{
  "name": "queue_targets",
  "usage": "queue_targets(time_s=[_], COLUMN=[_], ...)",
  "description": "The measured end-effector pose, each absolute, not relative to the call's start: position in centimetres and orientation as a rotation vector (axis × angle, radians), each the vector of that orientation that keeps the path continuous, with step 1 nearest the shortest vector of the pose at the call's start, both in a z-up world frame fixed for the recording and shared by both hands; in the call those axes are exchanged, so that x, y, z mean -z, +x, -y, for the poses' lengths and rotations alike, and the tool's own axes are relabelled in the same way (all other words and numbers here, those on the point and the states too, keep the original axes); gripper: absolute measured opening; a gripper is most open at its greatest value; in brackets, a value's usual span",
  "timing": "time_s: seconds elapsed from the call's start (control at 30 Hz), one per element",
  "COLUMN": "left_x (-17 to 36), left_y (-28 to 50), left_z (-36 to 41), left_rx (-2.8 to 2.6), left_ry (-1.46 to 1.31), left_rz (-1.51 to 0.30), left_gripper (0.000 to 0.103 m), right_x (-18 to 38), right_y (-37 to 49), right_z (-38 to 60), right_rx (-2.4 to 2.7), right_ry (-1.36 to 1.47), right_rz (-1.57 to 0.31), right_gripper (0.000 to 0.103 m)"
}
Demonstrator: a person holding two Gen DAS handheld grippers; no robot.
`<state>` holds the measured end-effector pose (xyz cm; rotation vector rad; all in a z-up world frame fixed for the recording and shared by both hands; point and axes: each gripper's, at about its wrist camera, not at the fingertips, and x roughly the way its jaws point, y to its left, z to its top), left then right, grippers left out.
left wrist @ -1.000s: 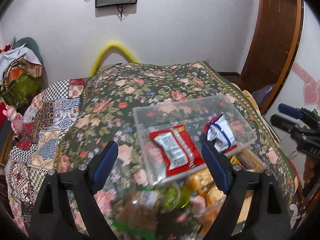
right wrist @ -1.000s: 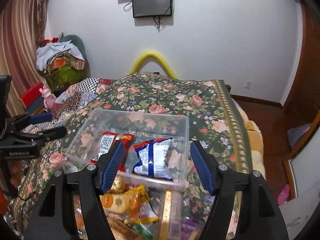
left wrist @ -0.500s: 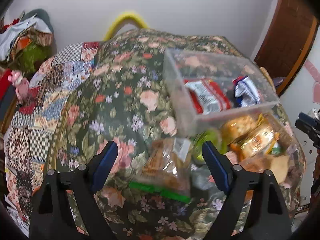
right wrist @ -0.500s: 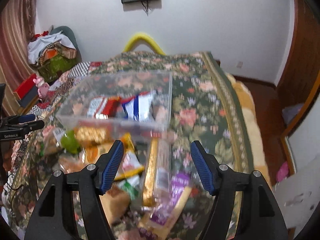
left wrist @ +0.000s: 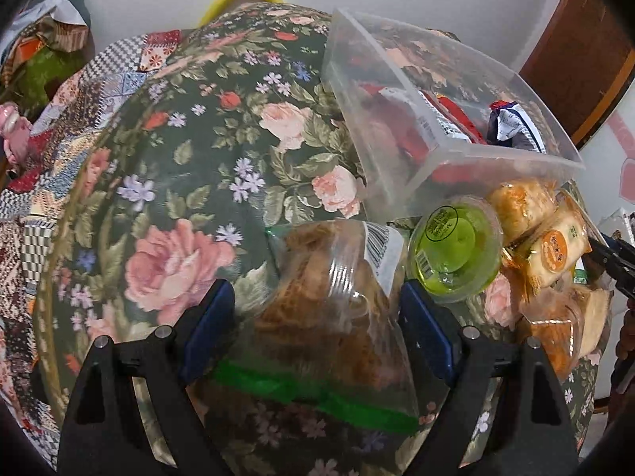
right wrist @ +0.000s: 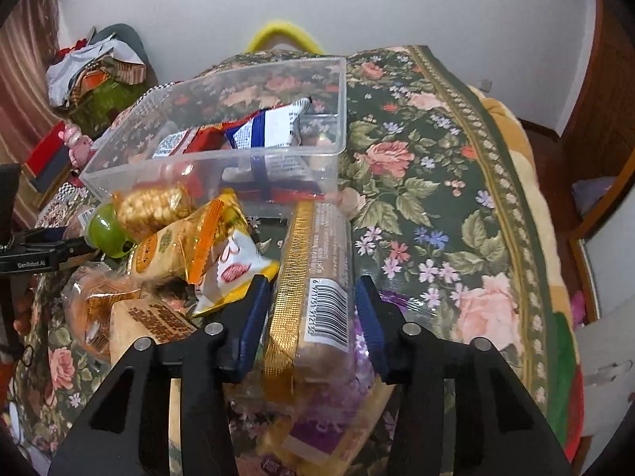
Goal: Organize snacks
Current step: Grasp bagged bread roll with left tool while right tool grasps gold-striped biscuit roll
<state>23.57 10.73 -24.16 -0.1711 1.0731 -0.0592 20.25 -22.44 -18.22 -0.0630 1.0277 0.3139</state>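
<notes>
Snacks lie heaped on a floral bedspread (left wrist: 190, 166) just in front of a clear plastic bin (right wrist: 222, 158), which already holds a red packet (left wrist: 440, 119) and a blue-and-white packet (right wrist: 270, 129). The left gripper (left wrist: 315, 317) has its fingers spread wide on either side of a clear bag of brown snacks with a green strip (left wrist: 325, 317); whether the pads touch the bag cannot be told. Just right of that bag sits a green jelly cup (left wrist: 452, 254), with orange-wrapped pastries (left wrist: 555, 246) beyond it. The right gripper (right wrist: 313, 309) has its fingers open around a long gold-edged biscuit pack with a barcode (right wrist: 317, 277), near both sides but not clearly pressing it. A yellow-and-white packet (right wrist: 234, 269) lies beside its left finger.
</notes>
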Motion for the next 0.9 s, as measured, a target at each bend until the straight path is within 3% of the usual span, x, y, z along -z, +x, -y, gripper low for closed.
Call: queue_targets(time_s=[0.17,0.23,0.33,0.9], left_x=[24.5,24.4,24.3,18.3], left_y=[23.5,23.3,22.9,19.0], left_z=[-9.6,-9.4,-9.4,-10.2], left_rx=[0.049,0.049,0.035,0.012], left_ry=[-0.106,-0.102,-0.096,-0.122], left_rz=[-1.039,-1.023,-1.012,-0.916], left_gripper=[0.078,0.065,0.056,0.053], right_x=[19.0,19.1,19.0,15.6], right_y=[20.4,20.6,20.5,17.7], right_z=[22.2,22.2,22.3,23.7], right_rx=[-0.306,-0.303,-0.302,-0.291], right_ry=[-0.059,-0.056,-0.054,-0.005], right_rz=[-1.033,-1.032,-1.021,-0.954], right_gripper=[0.04,0.038,0.036,0.036])
